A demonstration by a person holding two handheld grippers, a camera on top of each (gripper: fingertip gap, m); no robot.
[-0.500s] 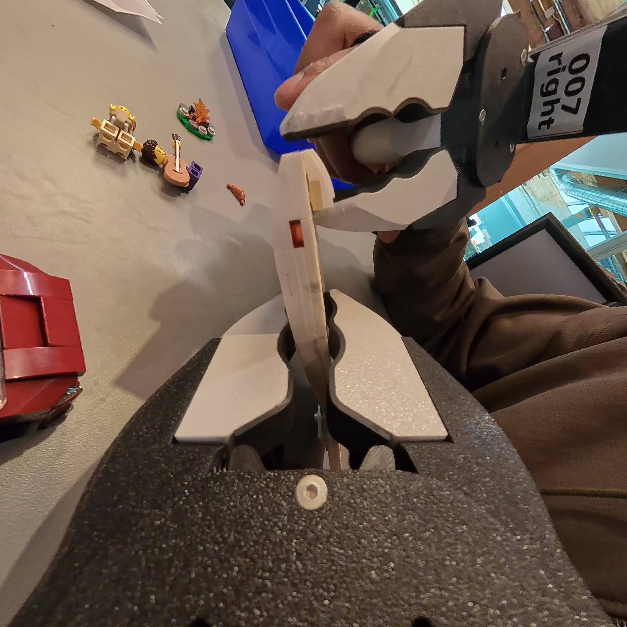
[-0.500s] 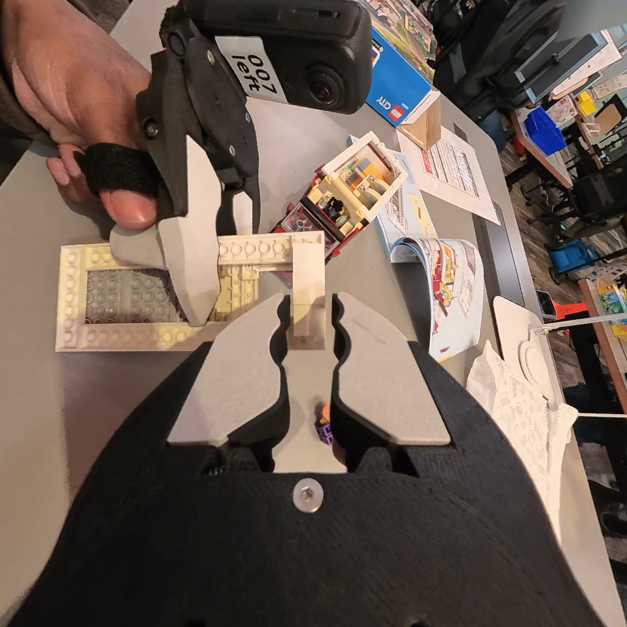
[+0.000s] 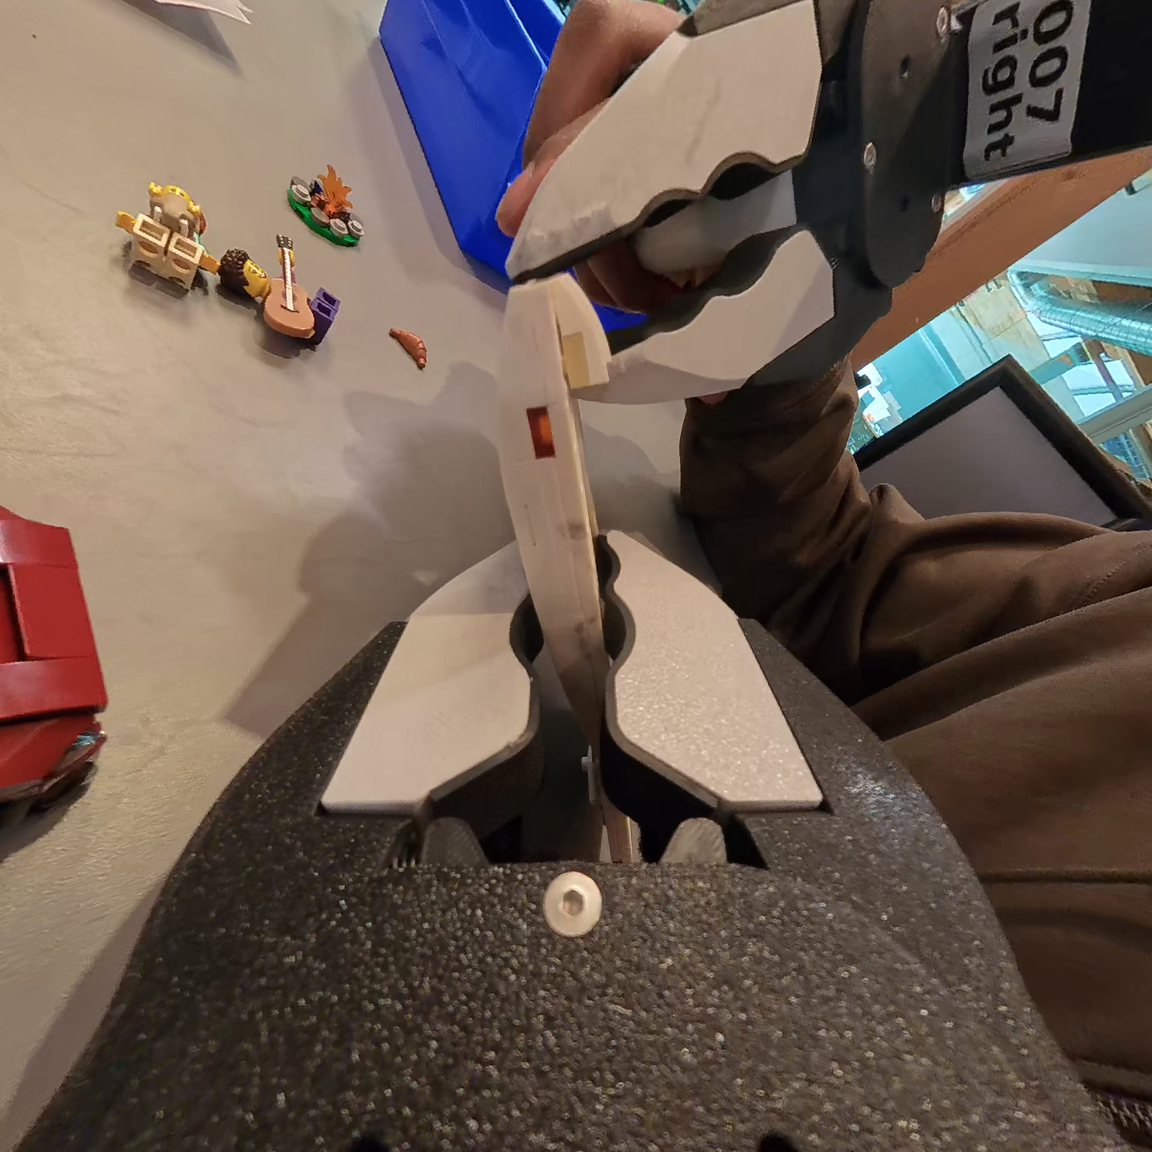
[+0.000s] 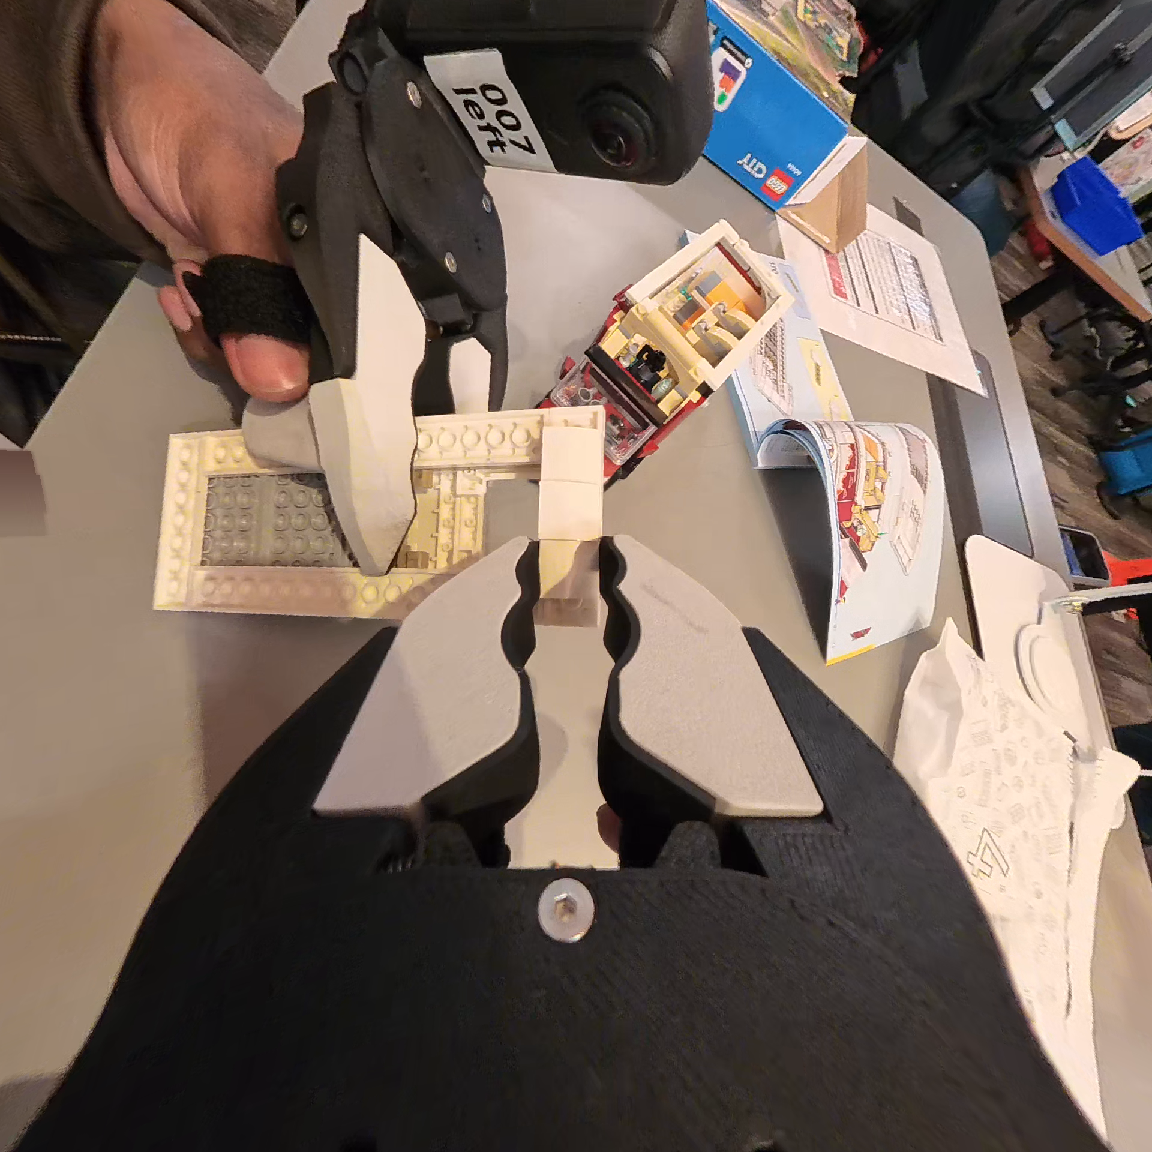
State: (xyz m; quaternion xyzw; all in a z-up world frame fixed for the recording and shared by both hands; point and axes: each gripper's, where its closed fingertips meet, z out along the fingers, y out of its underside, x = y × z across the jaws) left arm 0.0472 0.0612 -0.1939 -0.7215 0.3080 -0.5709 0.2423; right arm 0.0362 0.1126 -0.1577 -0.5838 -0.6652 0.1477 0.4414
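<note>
A flat white brick panel [image 4: 181,499] with studded rims and a grey studded middle is held above the grey table. My left gripper [image 3: 561,555] is shut on one long rim; in the left wrist view the panel [image 3: 542,499] runs edge-on up from its jaws. In the right wrist view the left gripper [image 4: 430,436] clamps the far rim. My right gripper [image 4: 566,548] is shut on the smooth white corner piece [image 4: 570,492] at the panel's end. The left wrist view shows the right gripper [image 3: 561,327] pinching that end from both faces.
A red and cream brick vehicle [image 4: 673,349] stands behind the panel, and its red side [image 3: 37,654] shows at the left. Minifigures with a guitar [image 3: 249,274], a campfire piece [image 3: 327,209], a brown croissant piece [image 3: 411,346], a blue bin [image 3: 474,112], an open booklet [image 4: 860,511], a blue box [image 4: 773,124] and a paper bag [image 4: 1010,810] lie around. Some 6 cm of space lies between my two pairs of fingers.
The right gripper's jaws have narrowed and now press on the white corner piece. The left gripper keeps its hold on the panel, which has barely moved.
</note>
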